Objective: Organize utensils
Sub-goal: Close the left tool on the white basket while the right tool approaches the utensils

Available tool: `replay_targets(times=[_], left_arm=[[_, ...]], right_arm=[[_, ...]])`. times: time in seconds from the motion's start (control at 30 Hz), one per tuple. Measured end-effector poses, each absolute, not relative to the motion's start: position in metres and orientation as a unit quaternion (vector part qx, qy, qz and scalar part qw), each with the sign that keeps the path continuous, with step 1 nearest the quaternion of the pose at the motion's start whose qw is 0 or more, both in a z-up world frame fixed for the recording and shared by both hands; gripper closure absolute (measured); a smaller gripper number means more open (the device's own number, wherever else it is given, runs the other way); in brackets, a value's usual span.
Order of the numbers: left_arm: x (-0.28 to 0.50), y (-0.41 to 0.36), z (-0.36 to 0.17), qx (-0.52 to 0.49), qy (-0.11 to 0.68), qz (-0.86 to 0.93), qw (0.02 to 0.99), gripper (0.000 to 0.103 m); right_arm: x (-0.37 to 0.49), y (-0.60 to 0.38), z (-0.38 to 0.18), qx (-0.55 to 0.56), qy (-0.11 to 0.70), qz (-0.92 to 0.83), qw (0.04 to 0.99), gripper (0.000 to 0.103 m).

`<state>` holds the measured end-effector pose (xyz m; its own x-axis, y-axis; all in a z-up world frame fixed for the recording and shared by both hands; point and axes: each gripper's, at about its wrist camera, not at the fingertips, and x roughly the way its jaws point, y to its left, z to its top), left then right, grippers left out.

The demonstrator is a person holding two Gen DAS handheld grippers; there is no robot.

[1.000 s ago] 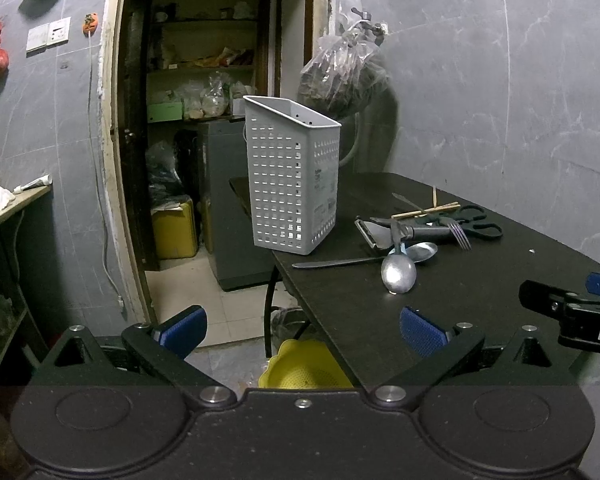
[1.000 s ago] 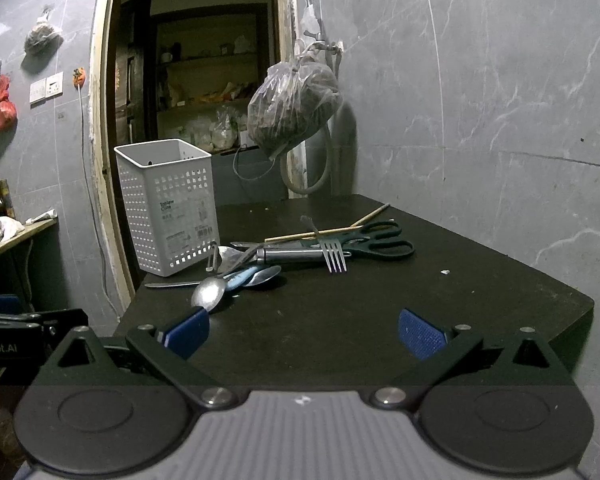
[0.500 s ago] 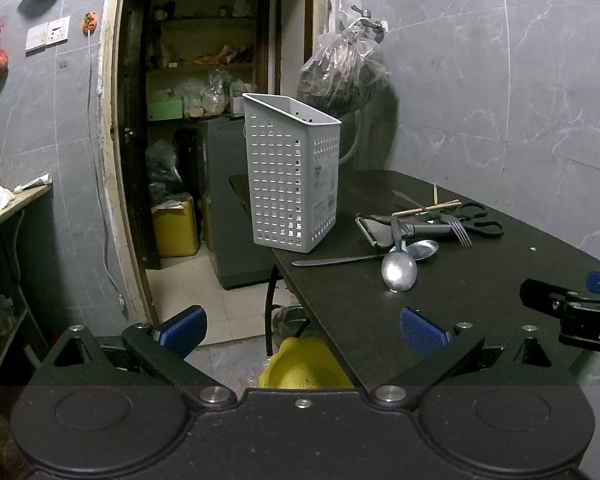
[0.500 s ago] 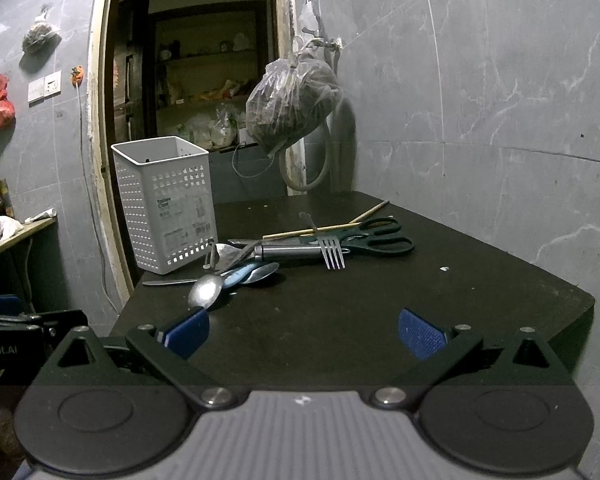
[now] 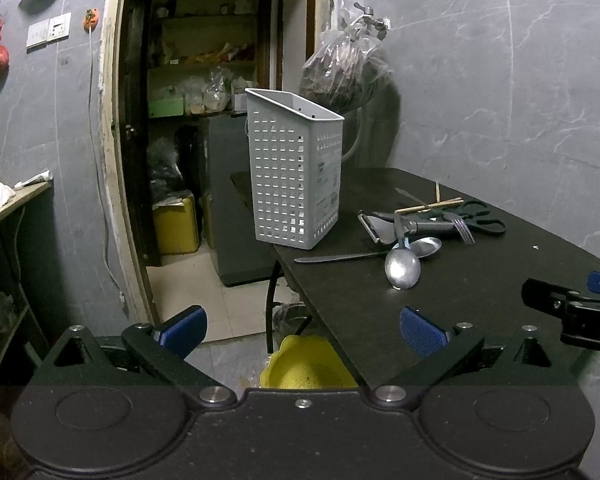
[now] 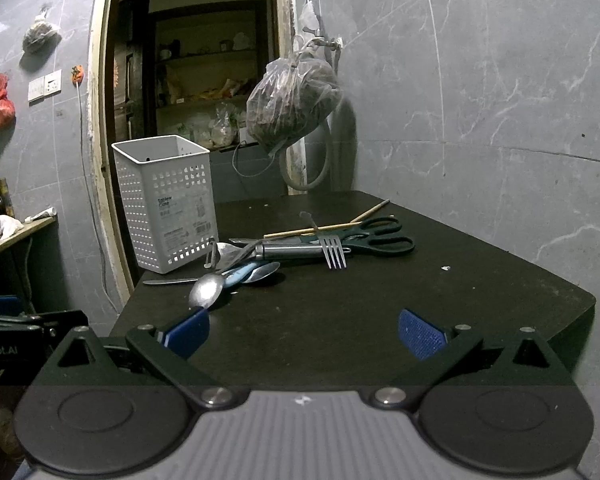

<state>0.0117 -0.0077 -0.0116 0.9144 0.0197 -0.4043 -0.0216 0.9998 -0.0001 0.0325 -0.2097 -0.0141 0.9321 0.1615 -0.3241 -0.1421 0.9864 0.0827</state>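
left gripper point(image 5: 302, 326) – jaws wide, empty, off the table edge | right gripper point(image 6: 302, 328) – spread, empty, facing spoon point(image 6: 206, 290) at 11 o'clock | basket point(image 6: 166, 200) upright beside pile, ready for loading

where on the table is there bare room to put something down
Bare: the near stretch of table between the spoon and the right edge, and the back strip behind the scissors. Crowded: the utensil pile beside the white basket.

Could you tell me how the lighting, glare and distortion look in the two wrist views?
Left wrist view: dim room, a bright glint on the spoon bowl, the door frame bowed by the fisheye. Right wrist view: equally dim, the hanging bag casts a shadow on the wall, the table nearly black, corners vignetted.
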Motion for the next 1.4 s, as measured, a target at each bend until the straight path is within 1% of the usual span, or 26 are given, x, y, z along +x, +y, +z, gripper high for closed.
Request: replay_targets(times=[0.4,0.87,1.13,1.4], left_arm=[[0.028,-0.007,-0.017,0.001,0.219,0.014,0.976,0.001],[0.059,-0.006,-0.012,0.018,0.210,0.019,0.977,0.001],[0.086,-0.004,-0.001,0.029,0.177,0.014,0.984,0.000],[0.131,0.013,0.008,0.033,0.154,0.018,0.987,0.001]], right_arm=[[0.043,-0.217,-0.023,0.049,0.171,0.077,0.981,0.000],[0.060,-0.229,-0.030,0.080,0.148,0.091,0.981,0.000],[0.075,-0.239,-0.030,0.093,0.144,0.077,0.982,0.000],[0.092,-0.245,-0.033,0.097,0.154,0.064,0.981,0.000]])
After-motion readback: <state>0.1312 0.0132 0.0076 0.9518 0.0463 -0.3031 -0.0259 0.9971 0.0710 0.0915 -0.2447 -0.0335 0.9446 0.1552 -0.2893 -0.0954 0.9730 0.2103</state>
